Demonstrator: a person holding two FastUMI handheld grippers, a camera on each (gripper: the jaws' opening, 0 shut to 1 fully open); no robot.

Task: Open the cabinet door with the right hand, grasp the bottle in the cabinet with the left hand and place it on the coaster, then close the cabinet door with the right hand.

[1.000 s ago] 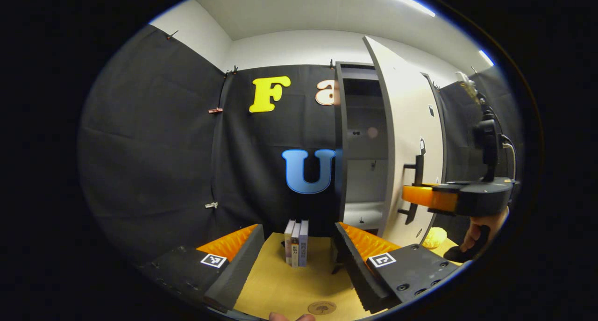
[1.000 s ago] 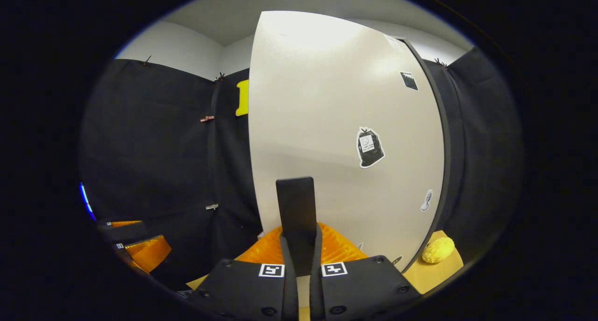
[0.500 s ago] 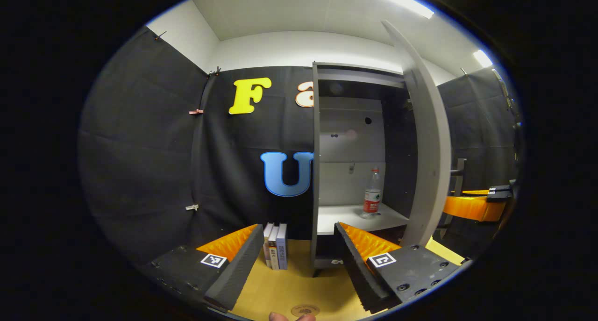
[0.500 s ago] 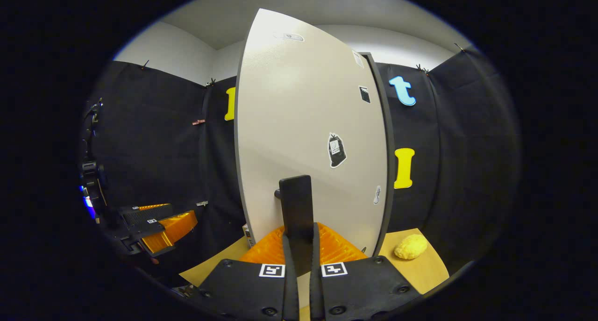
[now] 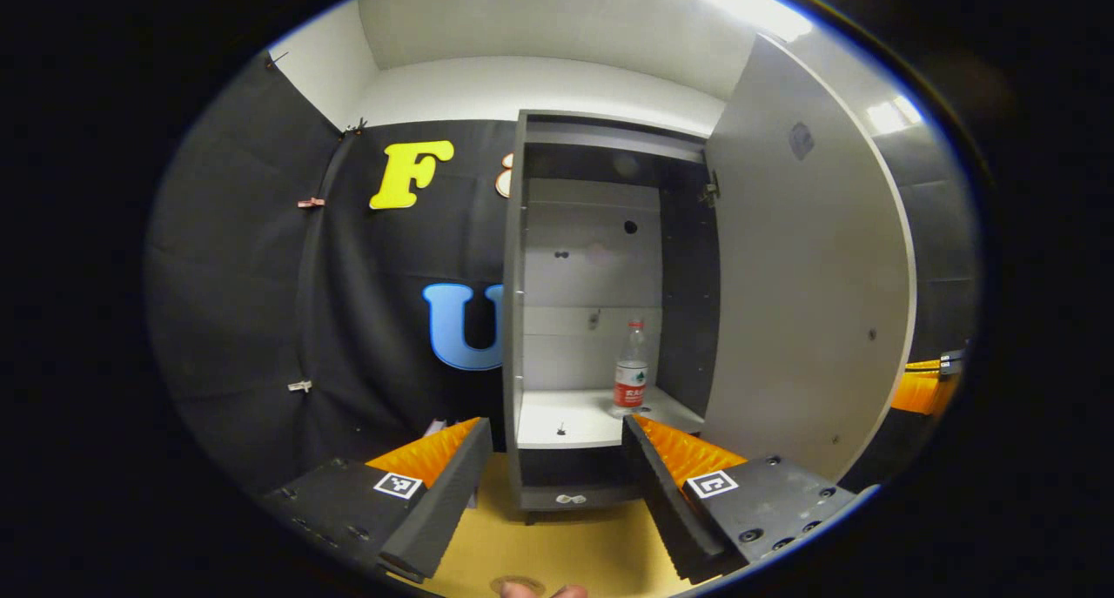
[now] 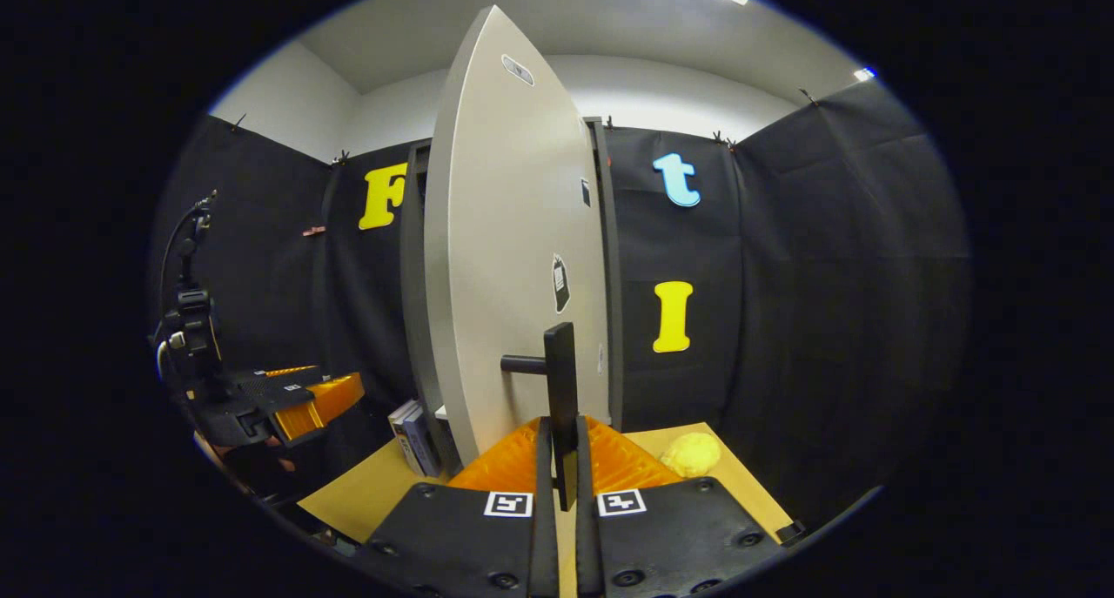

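The grey cabinet [image 5: 513, 302] stands open. A clear bottle [image 5: 630, 367] with a red label stands upright on its white shelf [image 5: 566, 419]. My left gripper [image 5: 557, 459] is open, low in front of the shelf and apart from the bottle. A round coaster [image 5: 517, 585] peeks in on the table below it. The door [image 6: 513, 258] stands swung out, nearly edge-on in the right gripper view. My right gripper [image 6: 557, 459] is shut on the door's black handle [image 6: 561, 389]. The left gripper [image 6: 291, 398] also shows off to the left.
Several books [image 6: 413, 424] stand on the wooden table [image 6: 374, 489] left of the cabinet. A yellow lump [image 6: 690, 454] lies on the table right of the door. The door's inner face [image 5: 809, 276] walls off the right side of the left gripper view.
The door has swung wide open with the right gripper on its handle. The bottle and shelf came into sight. The left gripper has turned to face the cabinet's inside.
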